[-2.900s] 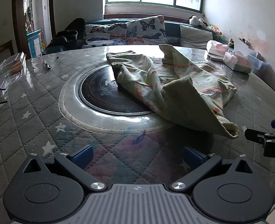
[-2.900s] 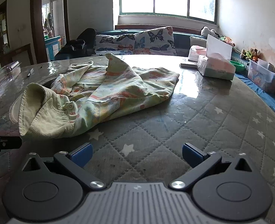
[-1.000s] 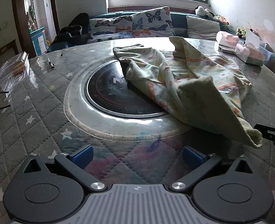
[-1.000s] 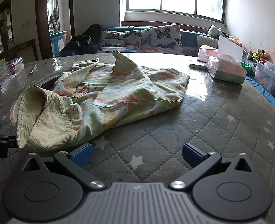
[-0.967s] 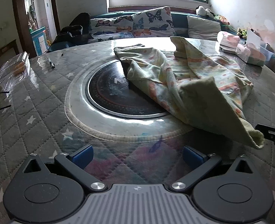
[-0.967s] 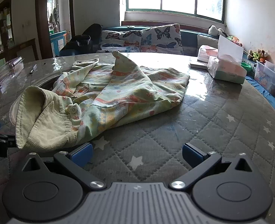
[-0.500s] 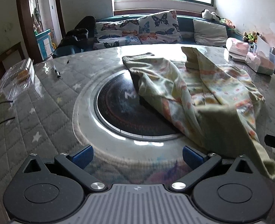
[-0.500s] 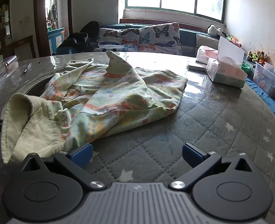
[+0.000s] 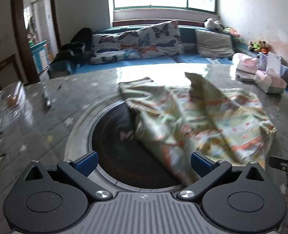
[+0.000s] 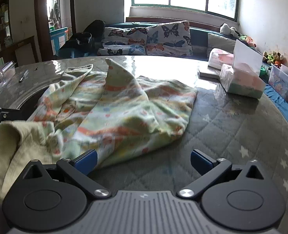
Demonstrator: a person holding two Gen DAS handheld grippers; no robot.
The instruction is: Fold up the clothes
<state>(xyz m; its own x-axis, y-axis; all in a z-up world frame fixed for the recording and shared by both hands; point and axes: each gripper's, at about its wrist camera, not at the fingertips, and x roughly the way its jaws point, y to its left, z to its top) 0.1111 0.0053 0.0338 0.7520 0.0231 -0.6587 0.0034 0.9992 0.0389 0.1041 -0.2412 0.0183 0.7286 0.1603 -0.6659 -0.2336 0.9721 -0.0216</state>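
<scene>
A pale green patterned garment lies crumpled on the round table, partly over the dark inset hob. It also shows in the right wrist view, with its plain cuffed end at the lower left. My left gripper is open and empty, its right finger close to the garment's near edge. My right gripper is open and empty, its left finger close to the near hem. Each gripper shows at the edge of the other's view.
A tissue box and a pink pack stand at the right of the table. A clear plastic box and a pen lie at the left. A sofa with butterfly cushions is behind.
Both grippers have moved forward toward the garment, which now fills more of each view and reaches their fingers. Both stay open.
</scene>
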